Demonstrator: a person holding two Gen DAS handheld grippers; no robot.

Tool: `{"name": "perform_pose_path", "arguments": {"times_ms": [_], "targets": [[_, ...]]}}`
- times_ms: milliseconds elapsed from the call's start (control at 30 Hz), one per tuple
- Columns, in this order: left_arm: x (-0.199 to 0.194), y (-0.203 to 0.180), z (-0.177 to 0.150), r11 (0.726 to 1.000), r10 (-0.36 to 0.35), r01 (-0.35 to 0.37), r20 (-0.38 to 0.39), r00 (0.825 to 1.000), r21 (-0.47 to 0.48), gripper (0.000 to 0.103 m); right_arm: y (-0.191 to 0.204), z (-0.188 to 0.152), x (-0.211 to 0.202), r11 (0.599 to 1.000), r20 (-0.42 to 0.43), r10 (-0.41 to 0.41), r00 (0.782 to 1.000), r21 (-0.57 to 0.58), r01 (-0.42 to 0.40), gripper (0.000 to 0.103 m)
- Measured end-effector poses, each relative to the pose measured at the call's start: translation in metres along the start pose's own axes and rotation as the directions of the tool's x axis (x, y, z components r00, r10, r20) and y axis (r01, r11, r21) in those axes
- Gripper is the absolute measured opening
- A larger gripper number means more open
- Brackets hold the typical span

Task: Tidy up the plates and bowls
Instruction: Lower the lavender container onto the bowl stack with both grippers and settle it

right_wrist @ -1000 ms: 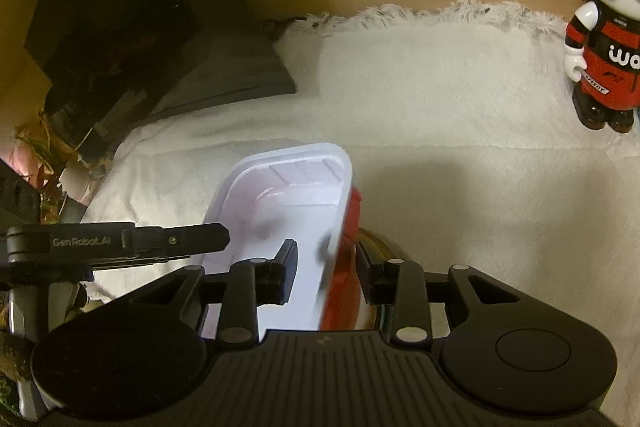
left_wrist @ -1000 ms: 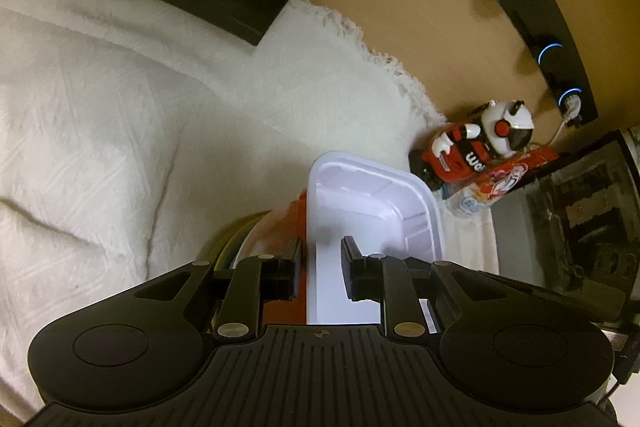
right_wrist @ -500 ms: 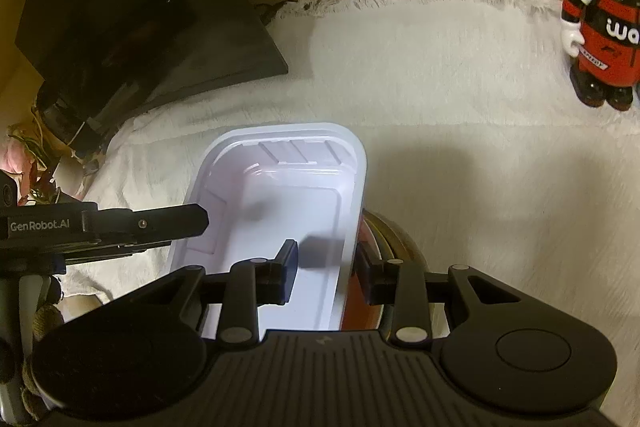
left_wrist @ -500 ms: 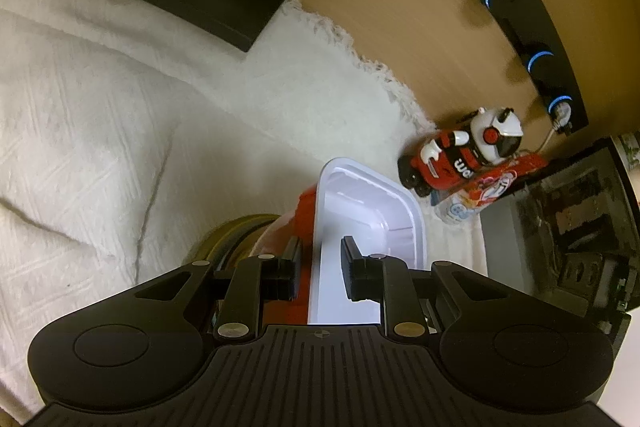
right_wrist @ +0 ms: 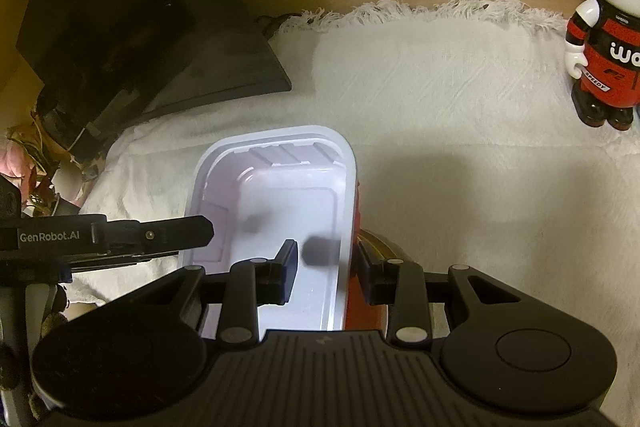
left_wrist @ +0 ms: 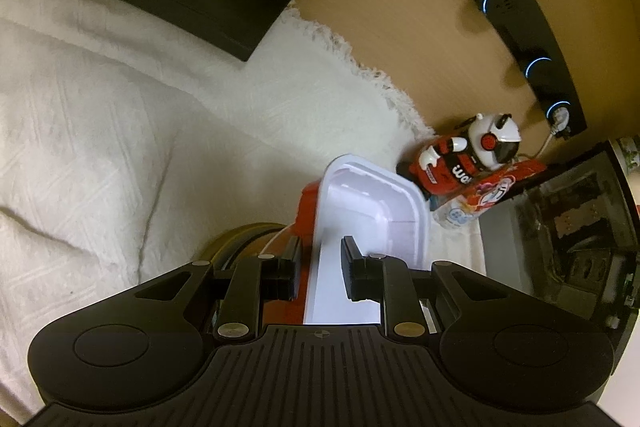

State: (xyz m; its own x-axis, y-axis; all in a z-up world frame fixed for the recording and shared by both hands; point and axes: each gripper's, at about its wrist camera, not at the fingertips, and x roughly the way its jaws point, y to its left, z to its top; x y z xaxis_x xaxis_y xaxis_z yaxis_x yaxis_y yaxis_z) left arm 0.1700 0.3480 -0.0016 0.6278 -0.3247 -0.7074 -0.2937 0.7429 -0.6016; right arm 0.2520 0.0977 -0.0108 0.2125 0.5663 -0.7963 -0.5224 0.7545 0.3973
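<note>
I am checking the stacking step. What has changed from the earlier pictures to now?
In the right wrist view the white rectangular plastic tray has gone from tilted to level and now covers more of the red container beneath it. The left gripper and right gripper stay clamped on opposite walls of the tray. The red-and-white toy figure and the white cloth stayed as they were.

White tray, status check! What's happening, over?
Left gripper and right gripper both shut on white tray walls. Red container underneath. Nothing blocking.
</note>
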Motion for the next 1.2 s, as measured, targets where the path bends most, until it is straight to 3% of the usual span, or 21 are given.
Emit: {"name": "perform_pose_path", "arguments": {"times_ms": [233, 500, 1200], "targets": [[-0.002, 0.002, -0.012, 1.0, 0.009, -0.009, -0.023, 1.0, 0.004, 0.022, 0.002, -0.008, -0.014, 1.0, -0.011, 0.026, 1.0, -0.004, -0.026, 0.033], [-0.017, -0.003, -0.013, 0.999, 0.022, -0.022, 0.026, 0.999, 0.029, 0.023, 0.015, -0.011, -0.017, 0.999, -0.001, 0.03, 1.0, -0.016, -0.03, 0.033], [-0.01, 0.0, -0.022, 0.999, 0.023, -0.022, -0.018, 1.0, 0.03, 0.023, 0.022, -0.014, -0.029, 1.0, 0.016, 0.006, 1.0, -0.01, -0.006, 0.033]]}}
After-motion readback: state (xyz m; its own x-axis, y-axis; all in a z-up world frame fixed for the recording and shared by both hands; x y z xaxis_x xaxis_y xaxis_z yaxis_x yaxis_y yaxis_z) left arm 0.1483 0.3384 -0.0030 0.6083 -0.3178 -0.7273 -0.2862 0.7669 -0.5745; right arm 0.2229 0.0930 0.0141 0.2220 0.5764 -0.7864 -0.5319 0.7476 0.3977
